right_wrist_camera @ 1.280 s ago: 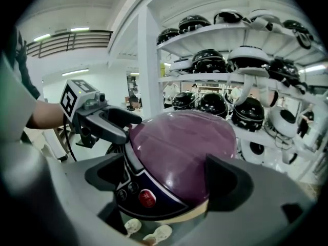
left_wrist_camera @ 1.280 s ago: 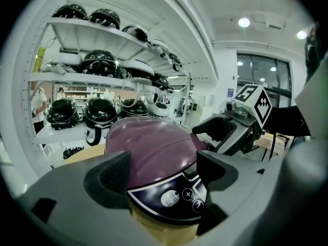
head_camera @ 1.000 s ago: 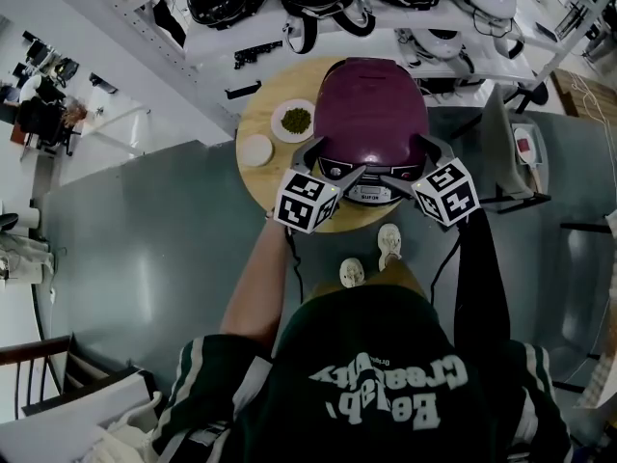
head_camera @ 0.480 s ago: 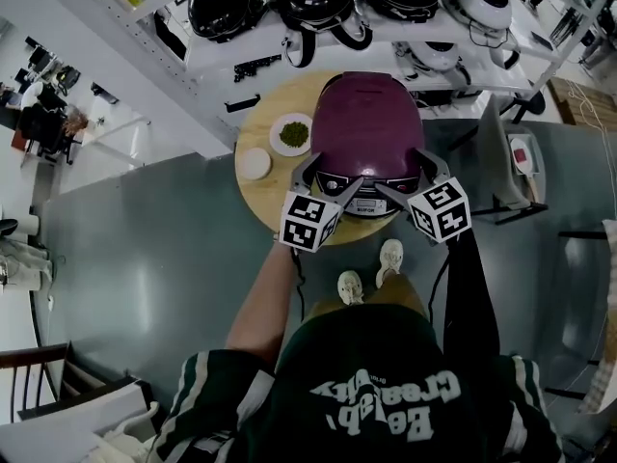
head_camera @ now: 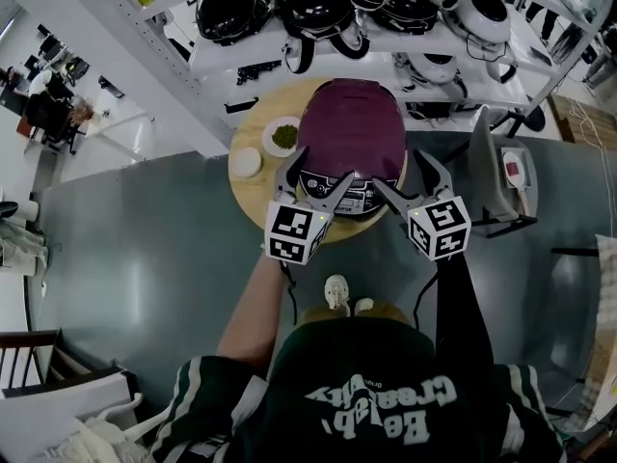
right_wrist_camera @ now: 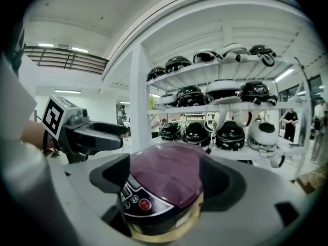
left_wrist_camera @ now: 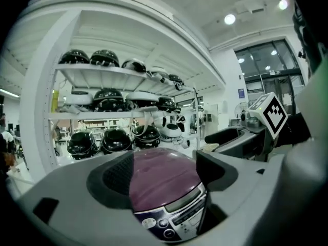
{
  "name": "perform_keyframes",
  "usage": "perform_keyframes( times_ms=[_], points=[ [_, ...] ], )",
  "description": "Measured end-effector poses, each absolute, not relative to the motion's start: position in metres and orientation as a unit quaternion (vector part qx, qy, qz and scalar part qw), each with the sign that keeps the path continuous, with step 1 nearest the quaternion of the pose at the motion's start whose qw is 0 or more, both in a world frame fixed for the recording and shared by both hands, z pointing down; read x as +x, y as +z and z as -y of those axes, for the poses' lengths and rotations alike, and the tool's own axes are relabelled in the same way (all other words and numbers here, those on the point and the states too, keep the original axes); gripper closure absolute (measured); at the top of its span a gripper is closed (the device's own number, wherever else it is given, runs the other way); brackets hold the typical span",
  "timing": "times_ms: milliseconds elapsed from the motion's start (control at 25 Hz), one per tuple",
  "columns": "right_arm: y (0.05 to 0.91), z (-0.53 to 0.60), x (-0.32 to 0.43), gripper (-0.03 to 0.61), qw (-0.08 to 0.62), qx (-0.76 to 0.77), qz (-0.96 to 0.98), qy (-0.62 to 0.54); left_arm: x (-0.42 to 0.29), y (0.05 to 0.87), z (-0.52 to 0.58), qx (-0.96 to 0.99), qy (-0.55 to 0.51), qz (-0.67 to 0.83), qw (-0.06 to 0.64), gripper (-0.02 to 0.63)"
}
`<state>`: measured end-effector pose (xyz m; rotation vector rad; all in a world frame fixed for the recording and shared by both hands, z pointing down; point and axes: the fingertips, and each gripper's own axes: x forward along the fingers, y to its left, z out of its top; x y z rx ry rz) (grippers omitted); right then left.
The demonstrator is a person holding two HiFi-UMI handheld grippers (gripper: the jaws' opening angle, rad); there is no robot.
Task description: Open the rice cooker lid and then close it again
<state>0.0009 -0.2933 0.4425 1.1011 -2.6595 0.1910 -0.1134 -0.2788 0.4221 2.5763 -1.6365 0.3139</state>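
Poised before the closed rice cooker (head_camera: 352, 128) on the bench (head_camera: 254, 114) — left gripper (head_camera: 326, 167) fingers (left_wrist_camera: 110, 181) wide, empty; right gripper (head_camera: 400, 174) fingers closing, nothing held.

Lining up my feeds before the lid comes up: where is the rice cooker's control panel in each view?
Head view: the control panel sits just above centre, on the cooker's near face.
Left gripper view: bottom centre, slightly right.
Right gripper view: bottom, left of centre.
Shared landmark: the white shelf rack behind the cooker, in all three.
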Motion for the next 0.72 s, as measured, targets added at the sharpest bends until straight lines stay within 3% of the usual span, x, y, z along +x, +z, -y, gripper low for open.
perform_keyframes(
  times_ms=[440, 720],
  points=[
    [0.392, 0.247, 0.065, 0.197, 0.068, 0.404, 0.912, 0.002, -0.053, 0.373, 0.217, 0.821, 0.062, 0.567, -0.005, 0.233],
    [0.382, 0.220, 0.076, 0.338, 0.076, 0.394, 0.915, -0.029, -0.036, 0.355, 0.184, 0.821, 0.043, 0.569, -0.010, 0.233]
  ],
)
